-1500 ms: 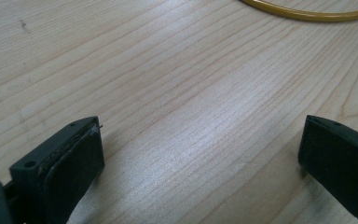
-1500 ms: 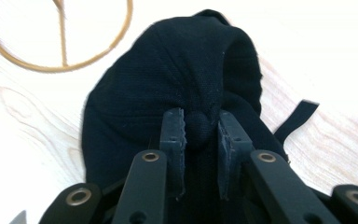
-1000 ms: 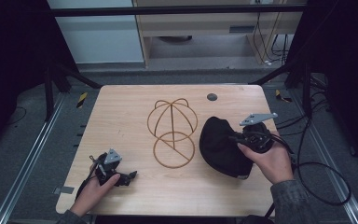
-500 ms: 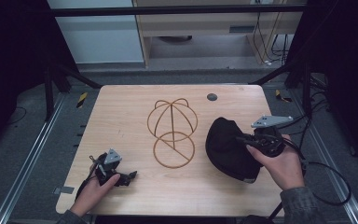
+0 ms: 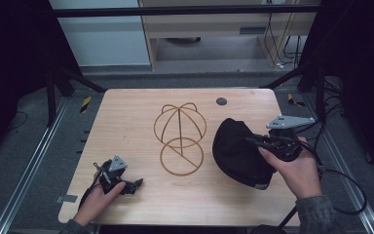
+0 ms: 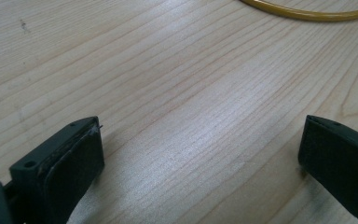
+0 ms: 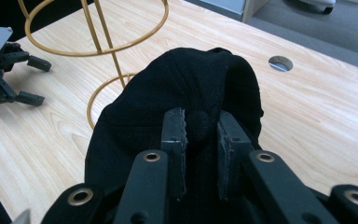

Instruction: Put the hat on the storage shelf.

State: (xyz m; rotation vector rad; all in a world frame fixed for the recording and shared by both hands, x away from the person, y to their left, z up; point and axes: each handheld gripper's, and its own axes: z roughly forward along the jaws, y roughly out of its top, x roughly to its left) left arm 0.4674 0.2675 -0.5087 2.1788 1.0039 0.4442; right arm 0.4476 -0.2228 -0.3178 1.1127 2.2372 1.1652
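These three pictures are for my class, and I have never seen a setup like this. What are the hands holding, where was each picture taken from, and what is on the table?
A person sits at a wooden table with a hand-held two-jaw gripper in each hand; there is no robot arm. The high view looks down from above. The other two come from small cameras riding on the grippers, looking along their black jaws.

On the table stands a golden wire hat stand, a dome of hoops over a ring base. Beside it is a black cap.

The right gripper is shut on a fold of the cap. The left gripper is open, holding nothing, low over bare wood near the table's front left corner.
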